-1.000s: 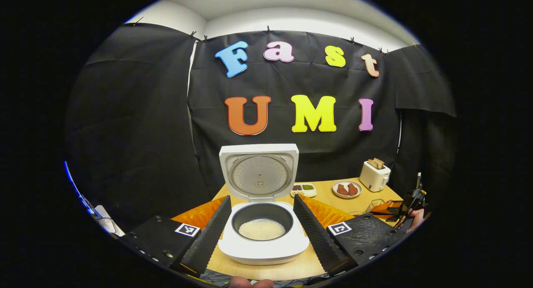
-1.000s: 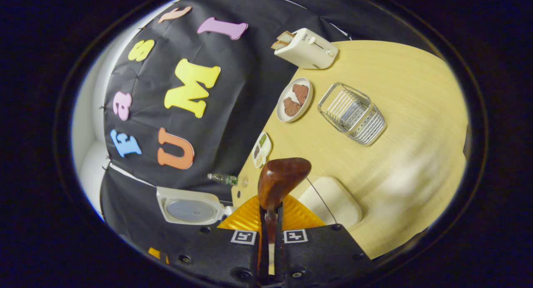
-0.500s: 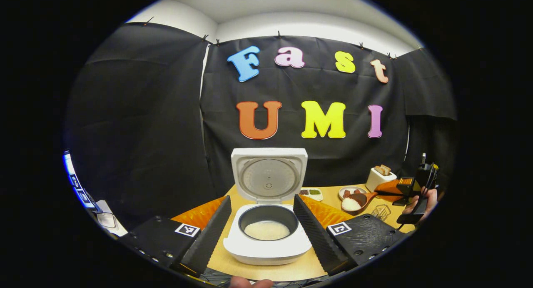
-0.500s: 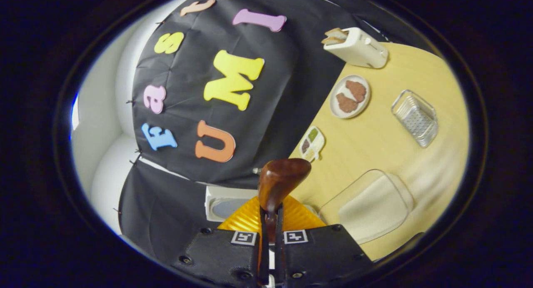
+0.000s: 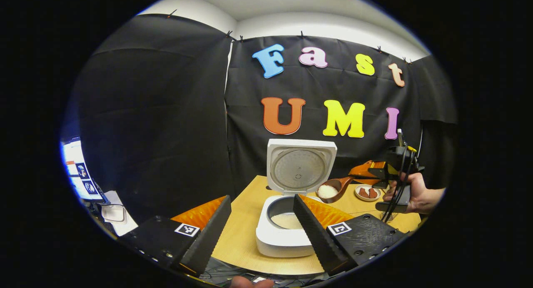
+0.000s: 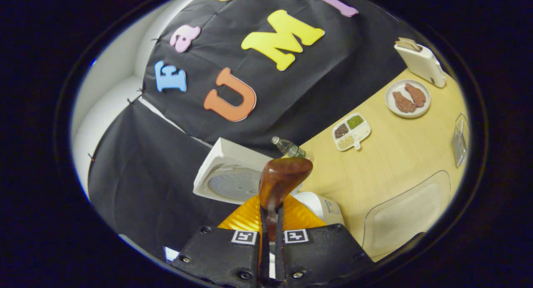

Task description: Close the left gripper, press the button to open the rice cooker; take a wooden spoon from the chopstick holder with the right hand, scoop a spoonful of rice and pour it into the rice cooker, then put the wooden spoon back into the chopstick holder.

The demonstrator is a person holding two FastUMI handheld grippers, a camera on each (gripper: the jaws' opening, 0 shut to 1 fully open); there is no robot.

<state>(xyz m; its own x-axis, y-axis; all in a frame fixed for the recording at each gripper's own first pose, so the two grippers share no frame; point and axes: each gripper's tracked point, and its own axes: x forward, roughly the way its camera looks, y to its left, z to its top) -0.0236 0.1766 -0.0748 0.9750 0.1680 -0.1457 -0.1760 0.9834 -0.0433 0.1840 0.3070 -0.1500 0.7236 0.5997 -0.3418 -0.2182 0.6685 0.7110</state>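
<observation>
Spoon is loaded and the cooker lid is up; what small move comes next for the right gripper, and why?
Probably carry the brown wooden spoon a little further left over the white rice cooker, then tip. Its rice-filled bowl hangs beside the raised lid, seemingly not yet above the pot, with the right gripper shut on its handle.

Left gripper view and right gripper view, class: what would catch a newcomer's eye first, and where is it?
The white rice cooker stands open mid-table, lid upright, rice in its pot. Just right of the lid, the right hand-held gripper holds a wooden spoon heaped with rice. In the right gripper view, the spoon's brown back looms above the fingers.
</observation>
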